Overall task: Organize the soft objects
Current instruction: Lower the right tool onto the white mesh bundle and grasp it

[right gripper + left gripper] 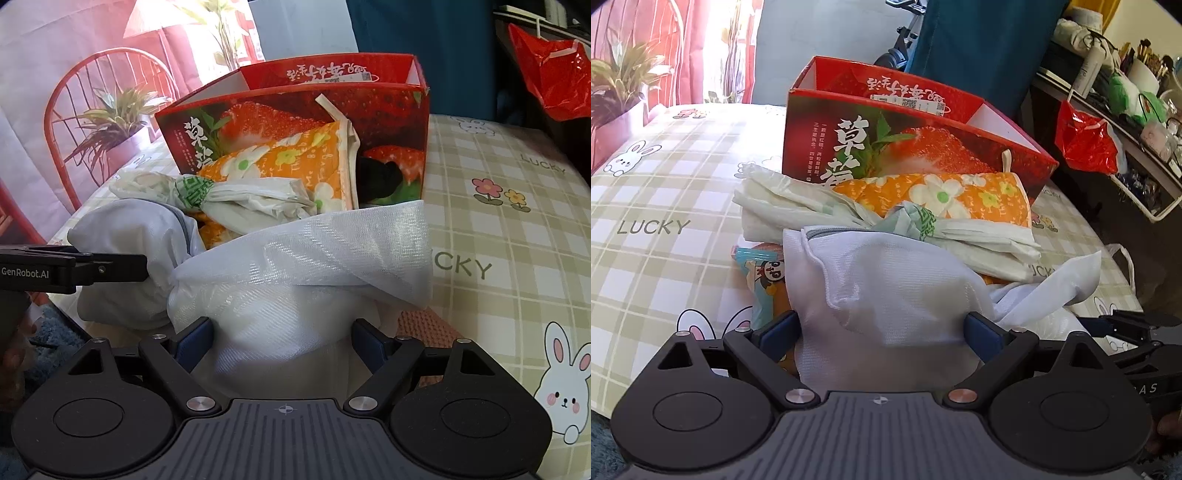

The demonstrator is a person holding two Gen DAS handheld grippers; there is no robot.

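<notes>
White mesh laundry bag (886, 295) lay at the near edge of the soft pile on the table (665, 192), w/ both tongs around it. Red strawberry box (916, 147) stood open-topped behind; inside not visible. Orange floral cloth (945, 199) leaned on its front, knotted pale plastic bag (798, 206) across that. Left tongs (882, 332) spread wide, mesh between the jaws, pads just beside it, no squeeze. Right tongs (282, 345) likewise open around a mesh fold. Snack packet (764, 273) lay half under the mesh, left side. Red plastic bag (1086, 140) hung off a shelf, well apart.
</notes>
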